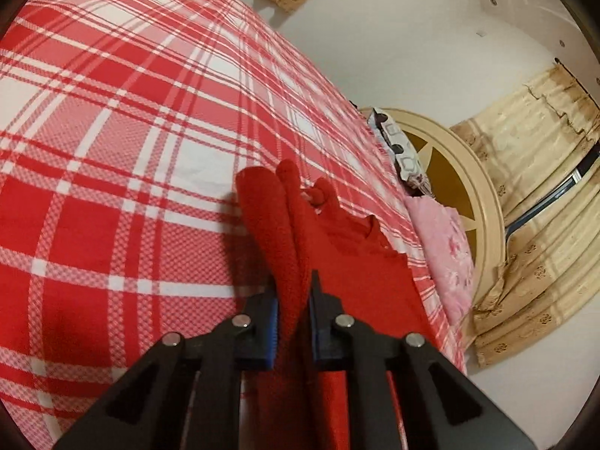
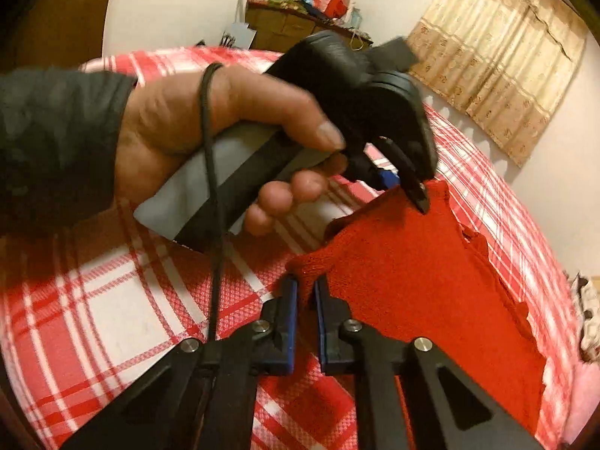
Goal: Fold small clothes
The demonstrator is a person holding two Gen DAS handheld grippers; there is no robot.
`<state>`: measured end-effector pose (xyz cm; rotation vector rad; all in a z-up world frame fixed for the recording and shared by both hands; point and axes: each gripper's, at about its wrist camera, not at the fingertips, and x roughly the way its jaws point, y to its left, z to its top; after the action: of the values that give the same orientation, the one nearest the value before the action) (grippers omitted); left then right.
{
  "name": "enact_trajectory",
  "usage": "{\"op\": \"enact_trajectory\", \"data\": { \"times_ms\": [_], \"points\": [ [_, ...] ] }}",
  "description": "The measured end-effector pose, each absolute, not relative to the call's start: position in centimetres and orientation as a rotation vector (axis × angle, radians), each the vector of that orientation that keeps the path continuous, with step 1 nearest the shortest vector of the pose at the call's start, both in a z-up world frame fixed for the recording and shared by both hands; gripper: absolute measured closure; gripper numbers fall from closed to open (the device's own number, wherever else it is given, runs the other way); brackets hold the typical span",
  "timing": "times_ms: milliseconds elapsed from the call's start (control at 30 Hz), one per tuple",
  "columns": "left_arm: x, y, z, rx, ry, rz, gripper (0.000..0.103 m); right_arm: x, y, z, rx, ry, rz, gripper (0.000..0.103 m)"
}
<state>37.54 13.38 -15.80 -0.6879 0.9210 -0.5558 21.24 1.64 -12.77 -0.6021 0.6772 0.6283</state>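
Lying on a bed spread with a red-and-white plaid woven sheet (image 2: 112,307): a small bright-red knitted garment (image 2: 423,273) with a scalloped edge, spreading flat toward the right side of the bed in the right wrist view.

Clamping on a bunched fold of that garment (image 1: 285,225): the left black two-finger gripper with blue pads (image 1: 294,300), fingers drawn nearly together with red knit pinched between them and rising in a ridge beyond the tips.

Pinching the near corner of the same garment: the right black two-finger gripper with blue pads (image 2: 306,292), fingers close together, a narrow point of red fabric caught between the tips.

Showing in the right wrist view, gripping the grey-and-black handle of the left gripper (image 2: 412,187): a person's hand (image 2: 225,123) in a dark sleeve (image 2: 56,131), a thin black cord looping over the wrist, the tool's tips touching the far edge of the garment.

Resting beyond the bed's edge in the left wrist view: a pink patterned cloth (image 1: 446,247) and a round cream frame with a star cutout (image 1: 483,195).

Hanging on the wall: beige patterned curtains (image 2: 498,56).

Standing at the far side of the room: a brown wooden cabinet (image 2: 296,26) with clutter on top.
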Motion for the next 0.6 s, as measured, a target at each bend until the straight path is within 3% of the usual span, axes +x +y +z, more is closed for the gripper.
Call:
{"op": "enact_trajectory", "data": {
  "times_ms": [600],
  "points": [
    [38.2,7.7,-11.1,-0.714,0.874,-0.623,0.09,22.1,-8.4,-8.6,-0.284,0.671,0.591,0.096]
  ]
}}
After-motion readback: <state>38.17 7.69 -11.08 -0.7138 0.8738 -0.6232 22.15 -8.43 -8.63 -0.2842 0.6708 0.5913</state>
